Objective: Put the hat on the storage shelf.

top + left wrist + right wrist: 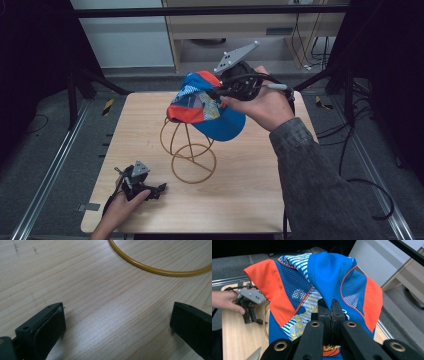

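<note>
High view: cap (202,105) atop wire stand (187,150); left gripper (159,189) near base.

Light wood table (240,200); yellow wire stand (189,150) stands near its centre; left gripper (159,190) rests near the front-left corner.

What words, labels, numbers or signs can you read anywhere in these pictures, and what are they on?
None can be read.
The cap, pinched in the right gripper, carries yellow and orange printed marks, too blurred to tell whether they are letters.
The wire stand, the table and the left gripper bear no writing.
</note>
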Demonstrator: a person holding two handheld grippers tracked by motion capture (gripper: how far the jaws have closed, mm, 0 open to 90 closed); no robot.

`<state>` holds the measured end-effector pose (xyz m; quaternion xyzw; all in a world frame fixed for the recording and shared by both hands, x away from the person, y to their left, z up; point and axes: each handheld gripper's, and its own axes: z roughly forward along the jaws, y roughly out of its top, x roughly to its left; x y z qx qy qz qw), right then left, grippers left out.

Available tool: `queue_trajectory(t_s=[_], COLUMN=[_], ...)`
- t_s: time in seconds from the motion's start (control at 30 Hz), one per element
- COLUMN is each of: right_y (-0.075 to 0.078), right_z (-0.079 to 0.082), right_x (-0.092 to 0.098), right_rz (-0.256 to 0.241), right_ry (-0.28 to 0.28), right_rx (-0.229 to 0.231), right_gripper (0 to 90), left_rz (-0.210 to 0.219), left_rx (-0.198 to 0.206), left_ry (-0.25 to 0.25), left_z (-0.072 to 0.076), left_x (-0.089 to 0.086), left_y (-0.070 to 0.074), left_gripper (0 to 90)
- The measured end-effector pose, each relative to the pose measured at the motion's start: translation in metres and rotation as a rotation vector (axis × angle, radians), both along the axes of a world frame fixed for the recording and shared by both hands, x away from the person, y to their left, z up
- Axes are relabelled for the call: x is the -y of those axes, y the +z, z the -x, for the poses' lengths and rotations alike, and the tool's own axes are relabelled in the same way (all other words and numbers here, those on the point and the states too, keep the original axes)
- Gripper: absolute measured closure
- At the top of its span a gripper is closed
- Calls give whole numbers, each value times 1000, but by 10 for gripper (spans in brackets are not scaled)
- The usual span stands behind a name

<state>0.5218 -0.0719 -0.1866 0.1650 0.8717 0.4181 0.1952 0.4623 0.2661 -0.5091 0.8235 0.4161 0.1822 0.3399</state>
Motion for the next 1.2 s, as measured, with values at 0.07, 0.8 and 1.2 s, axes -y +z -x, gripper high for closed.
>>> queue_trajectory(t_s=[0.07,0.8,1.2], right_y=[1,-9,-20], right_z=[-1,-20,-24], right_x=[-1,-46,-66], right_rz=[-1,64,107], right_ry=[4,32,49], right_rx=[0,-36,-53], right_gripper=[900,900,899], left_rz=[0,2,1], left_rx=[0,1,1], left_ry=[0,-1,0], left_z=[0,0,0], left_x=[0,0,0], left_y=[0,0,0], left_gripper=[0,0,0])
